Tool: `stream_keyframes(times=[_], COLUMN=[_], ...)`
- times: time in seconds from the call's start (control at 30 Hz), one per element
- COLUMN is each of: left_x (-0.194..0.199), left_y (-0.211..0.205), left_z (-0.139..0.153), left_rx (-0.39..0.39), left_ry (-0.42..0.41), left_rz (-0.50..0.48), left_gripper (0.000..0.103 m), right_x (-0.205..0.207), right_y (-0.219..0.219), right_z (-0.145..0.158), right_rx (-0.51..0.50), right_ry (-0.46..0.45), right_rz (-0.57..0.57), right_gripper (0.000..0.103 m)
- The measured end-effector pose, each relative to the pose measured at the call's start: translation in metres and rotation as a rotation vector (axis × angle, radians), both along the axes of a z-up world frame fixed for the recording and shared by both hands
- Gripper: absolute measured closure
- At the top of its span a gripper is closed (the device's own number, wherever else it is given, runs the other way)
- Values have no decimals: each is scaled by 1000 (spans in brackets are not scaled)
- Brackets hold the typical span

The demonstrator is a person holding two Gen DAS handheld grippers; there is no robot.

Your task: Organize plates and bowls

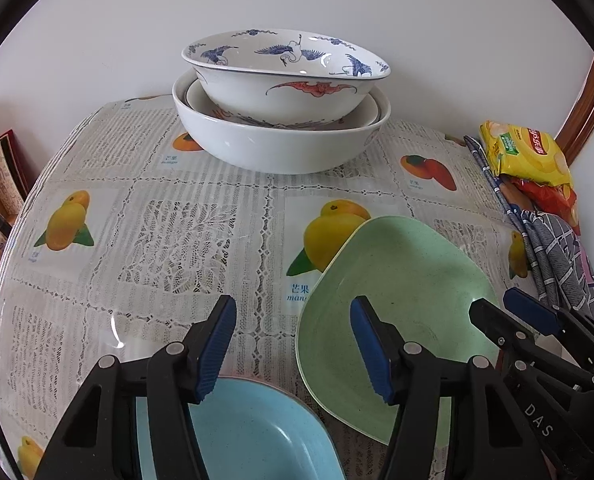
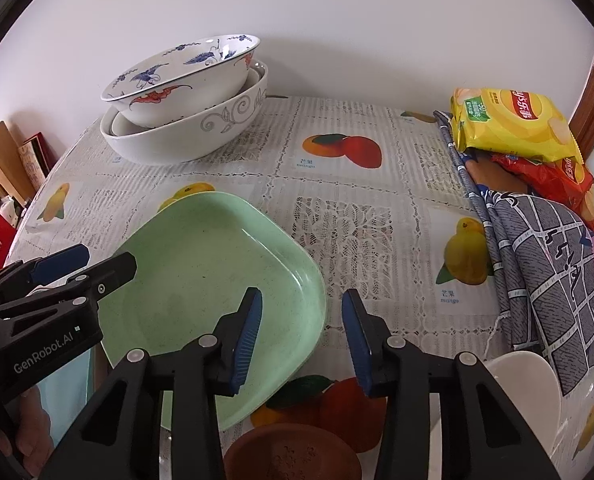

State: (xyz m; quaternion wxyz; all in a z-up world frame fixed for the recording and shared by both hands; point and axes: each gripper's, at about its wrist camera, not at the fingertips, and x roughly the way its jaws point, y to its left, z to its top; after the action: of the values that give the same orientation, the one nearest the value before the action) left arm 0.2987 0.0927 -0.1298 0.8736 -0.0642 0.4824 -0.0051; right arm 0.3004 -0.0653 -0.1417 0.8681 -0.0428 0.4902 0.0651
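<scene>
The green plate (image 2: 213, 280) serves as the landmark: a squarish dish with rounded corners and a raised rim, lying flat on the worktop (image 1: 157, 240) near its front edge. It looks like moulded plastic or melamine — probably light, stiff and not easily broken, though its smooth glaze could slide between ribbed pads. The sensible place to take it is the rim, one finger over the lip and one under, since the shallow wall gives little else to pinch. The right tool (image 2: 301, 340) hovers over the plate's near right corner with its fingers spread and nothing between them; one pad sits above the plate's inside, the other beyond its edge, so it seems lined up to straddle that rim. The left tool (image 1: 293, 348) is also spread and empty, hanging at the plate's left side, above the gap between it and a blue plate (image 1: 253, 436) that lies just beside the green one, nearer the front. Well behind the green plate, by the wall, stands a stack of bowls (image 1: 281, 100) — porcelain by the look, the top one tilted in its nest; these will be heavy, slippery and fragile, and want a slow two-handed lift. To the plate's right lie snack bags (image 2: 513, 124) on a folded cloth (image 2: 549, 264); in front of it sit a brown dish (image 2: 293, 456) and a white bowl (image 2: 525, 384).
</scene>
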Motion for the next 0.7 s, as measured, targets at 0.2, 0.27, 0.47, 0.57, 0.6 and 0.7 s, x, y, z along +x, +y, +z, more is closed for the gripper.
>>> stream_keyframes(times=[0.2,0.27,0.47,0.57,0.6,0.7], left_x=[9,10,14,14,15,14], left_y=[-2,-4,-5,-7,-9,-10], left_z=[-9,-8,-15,-14,-14,-14], left_rx=[12,11,-7,-10,-9,-7], left_ry=[55,44,62,51,50,41], left_rz=[2,-4,-13,-19,-24,-36], left_gripper=[64,64,75,80,84,86], right_x=[9,11,18,19,19,19], right_y=[-1,0,3,4,4,2], right_z=[-8,-12,-20,-22,-22,-20], right_rx=[-8,-14,-19,-27,-26,-12], right_ry=[21,28,50,42,37,18], right_rz=[-8,-9,-9,-16,-19,-35], right_gripper=[72,74,83,86,88,90])
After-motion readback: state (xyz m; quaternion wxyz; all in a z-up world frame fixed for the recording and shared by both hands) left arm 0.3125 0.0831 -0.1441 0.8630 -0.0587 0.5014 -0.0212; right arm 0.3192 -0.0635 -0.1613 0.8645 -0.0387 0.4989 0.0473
